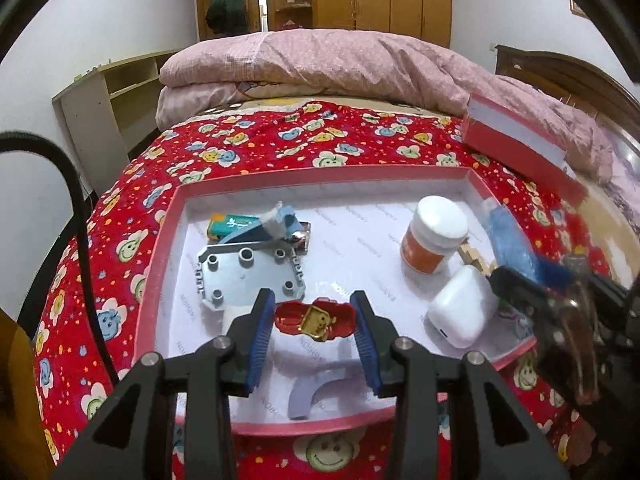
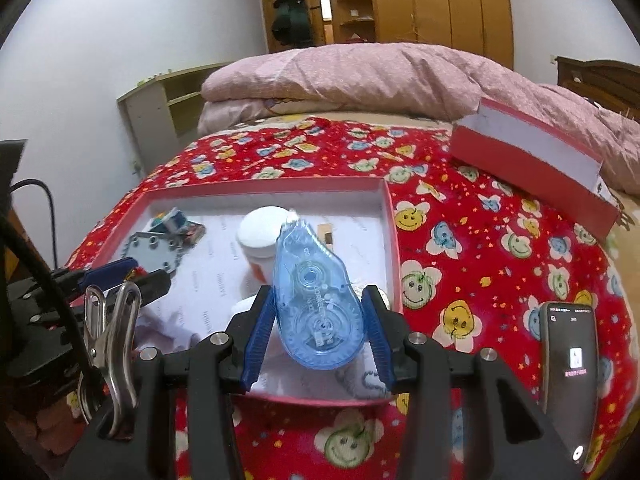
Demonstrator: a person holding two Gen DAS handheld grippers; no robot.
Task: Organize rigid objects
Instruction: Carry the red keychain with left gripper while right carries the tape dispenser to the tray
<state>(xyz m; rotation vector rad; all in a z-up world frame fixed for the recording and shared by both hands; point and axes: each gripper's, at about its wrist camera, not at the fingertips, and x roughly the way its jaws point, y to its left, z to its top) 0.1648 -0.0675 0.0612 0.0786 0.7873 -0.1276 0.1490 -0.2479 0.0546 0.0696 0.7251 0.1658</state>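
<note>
A shallow red box lid [image 1: 160, 248] lined in white lies on the bed. My left gripper [image 1: 315, 320] is shut on a red and gold toy car [image 1: 316, 321] just above the lid's floor. My right gripper [image 2: 318, 320] is shut on a blue correction-tape dispenser [image 2: 314, 296] and holds it over the lid's near right part [image 2: 394, 240]; it shows blurred in the left wrist view [image 1: 508, 240]. In the lid lie a grey studded plate [image 1: 248, 276], a green pack [image 1: 230, 224], a white-capped orange jar [image 1: 434, 236], a white earbud case [image 1: 460, 308] and a grey curved piece [image 1: 312, 392].
A red and white box [image 2: 532, 160] stands on the bed at the back right, by a pink quilt [image 2: 360, 76]. A phone [image 2: 568, 360] lies on the red bedspread to the right of the lid. A shelf unit [image 1: 104, 104] stands at the left wall.
</note>
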